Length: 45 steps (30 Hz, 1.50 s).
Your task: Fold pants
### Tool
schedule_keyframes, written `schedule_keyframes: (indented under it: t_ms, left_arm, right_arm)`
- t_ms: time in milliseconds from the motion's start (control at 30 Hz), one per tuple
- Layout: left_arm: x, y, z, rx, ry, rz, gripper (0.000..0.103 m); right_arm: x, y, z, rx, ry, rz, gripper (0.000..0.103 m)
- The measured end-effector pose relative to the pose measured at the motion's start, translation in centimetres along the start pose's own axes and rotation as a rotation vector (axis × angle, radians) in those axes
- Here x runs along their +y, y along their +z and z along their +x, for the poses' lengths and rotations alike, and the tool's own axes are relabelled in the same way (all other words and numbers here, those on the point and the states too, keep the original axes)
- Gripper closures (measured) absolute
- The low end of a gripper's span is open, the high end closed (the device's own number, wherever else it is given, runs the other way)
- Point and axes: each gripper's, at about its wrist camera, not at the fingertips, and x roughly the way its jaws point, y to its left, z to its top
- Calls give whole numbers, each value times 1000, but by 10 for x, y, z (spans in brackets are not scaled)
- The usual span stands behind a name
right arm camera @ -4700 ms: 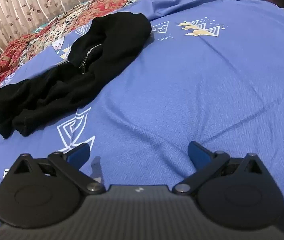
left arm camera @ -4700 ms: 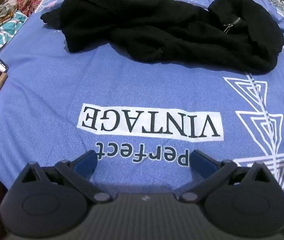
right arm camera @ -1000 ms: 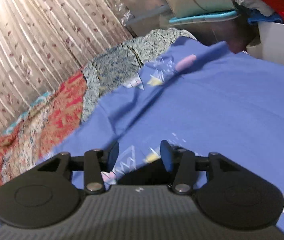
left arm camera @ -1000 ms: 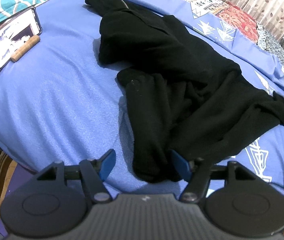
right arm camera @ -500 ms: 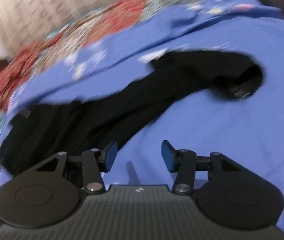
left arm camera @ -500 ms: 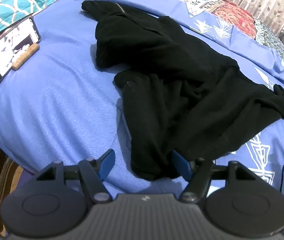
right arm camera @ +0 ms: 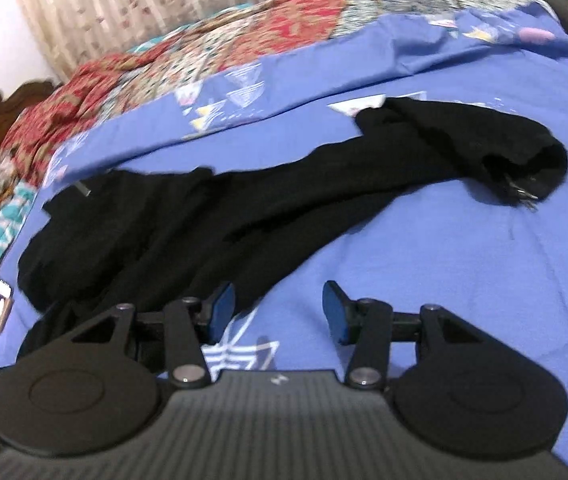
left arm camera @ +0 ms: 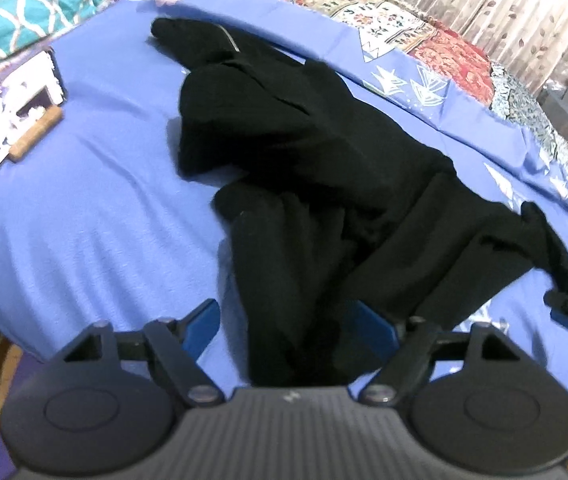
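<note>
**Pants spread but still crumpled; both grippers at the near hem**

In the left wrist view we noted a phone [left arm camera: 8, 120] on its wooden stand [left arm camera: 36, 136] at 10 o'clock, well apart from the work. The black pants [left arm camera: 323, 168] lay unfolded and rumpled on the blue bedsheet [left arm camera: 84, 208], running from 11 o'clock down to 6. One leg end sat between the jaws of the left gripper [left arm camera: 287, 328]. These jaws had just been opening and stood apart; the right pad lay against or behind the cloth, and we saw no pinch.

Risks, as we judged them: closing here could catch several bunched layers, so a pull would drag the heap rather than straighten one leg. The twisted legs could also lock creases into any fold.

Pose: the left gripper pointed steeply down at the hem. In the right wrist view, the right gripper [right arm camera: 276, 312] also tilted down, its jaws partly apart over bare sheet, with the pants [right arm camera: 244, 208] touching its left finger [right arm camera: 220, 310] at 9 o'clock. The zipper end [right arm camera: 519, 192] lay at 2 o'clock.
</note>
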Motion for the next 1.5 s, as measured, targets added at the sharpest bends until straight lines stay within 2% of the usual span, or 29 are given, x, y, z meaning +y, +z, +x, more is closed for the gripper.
schedule_keyframes:
  t_ms: [100,200,400,500,533,567,633,667,733,767,800,833,933,1000,1067,1167,1233,1267,1367,1500]
  left_arm:
    - [-1,2,16,56,-22,-49,27]
    - [-2,-5,30,110,-29,-84,38]
    - [0,-13,27,101,-29,-89,37]
    - [0,-14,26,102,-25,-94,41]
    - [-1,-14,25,100,-22,-93,50]
    - [-2,-14,25,102,-27,-91,64]
    - [-3,-13,25,104,-36,-90,80]
    - [-4,-12,24,99,-37,-88,86]
    - [-4,-7,21,86,-39,-87,89]
    - [-4,-4,18,69,-35,-87,90]
    - [-2,0,13,45,-25,-87,90]
    - [2,5,6,13,-12,-90,90]
    - [19,20,-10,-51,4,-117,91]
    - [28,25,-15,-69,57,-121,93]
    - [37,25,-15,-57,64,-135,93]
    - [41,17,-10,-27,61,-140,93]
    - [39,10,-4,-8,68,-121,92]
    - [37,10,-1,3,70,-115,91]
    - [37,8,5,33,83,-111,86]
    - [39,8,6,37,85,-123,82]
  right_arm:
    - [-18,5,-3,-28,-21,63,52]
    - [-43,7,-10,-70,-62,129,52]
    - [-100,14,-15,-132,-215,248,51]
    - [-127,16,-13,-140,-203,375,51]
    - [-136,18,-11,-142,-179,434,51]
    - [-141,20,-8,-141,-157,474,51]
    - [-151,25,5,-122,-115,549,51]
    - [-155,27,11,-101,-97,577,51]
    - [-164,31,29,-65,-57,655,51]
    - [-169,32,37,-77,-42,702,57]
    - [-173,36,37,-96,-34,727,78]
    - [-174,43,38,-121,-46,738,88]
    - [-171,73,31,-221,-102,688,90]
    - [-167,106,22,-303,-145,619,88]
    - [-170,136,12,-376,-160,592,79]
    - [-174,156,2,-404,-185,566,76]
    - [-174,152,-4,-399,-180,514,68]
    - [-174,144,-5,-391,-178,491,60]
    - [-181,105,-1,-314,-189,440,59]
    - [-186,70,22,-202,-210,484,59]
